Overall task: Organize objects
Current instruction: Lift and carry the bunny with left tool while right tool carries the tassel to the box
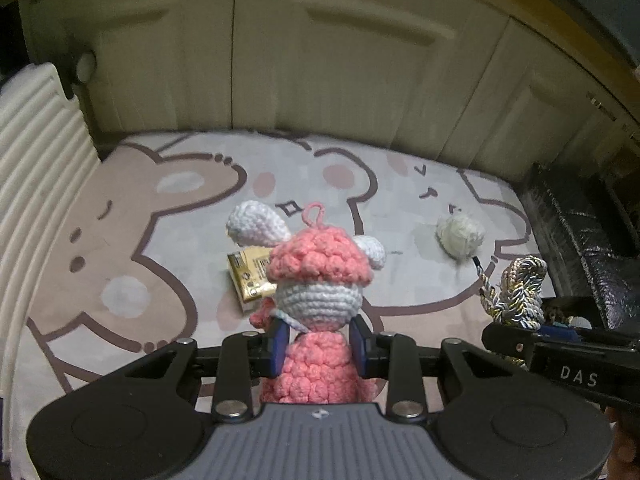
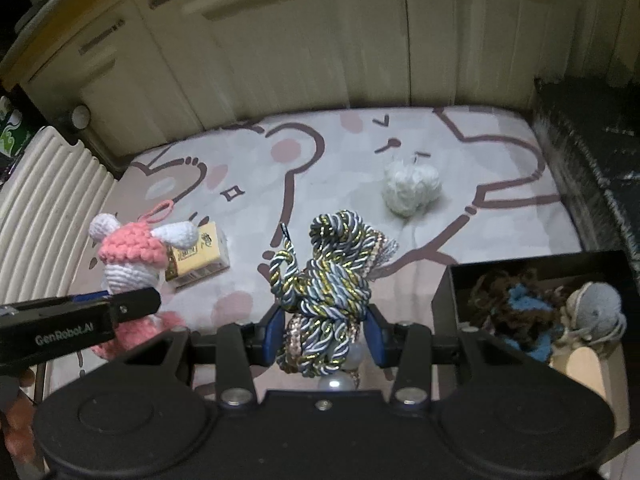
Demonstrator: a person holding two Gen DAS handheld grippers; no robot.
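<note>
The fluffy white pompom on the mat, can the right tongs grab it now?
Probably not yet. The right tongs are shut on the twisted cord bundle, so they are full. The pompom lies in the open on the mat, nothing blocking it.

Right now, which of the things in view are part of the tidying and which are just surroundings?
Part of the job:
- crochet doll, held in the left gripper
- twisted cord bundle, held in the right gripper
- yellow packet on the mat
- white fluffy ball on the mat
- black box, already holding yarn items

Just surroundings:
- cartoon mat
- cabinet doors
- ribbed white panel
</note>
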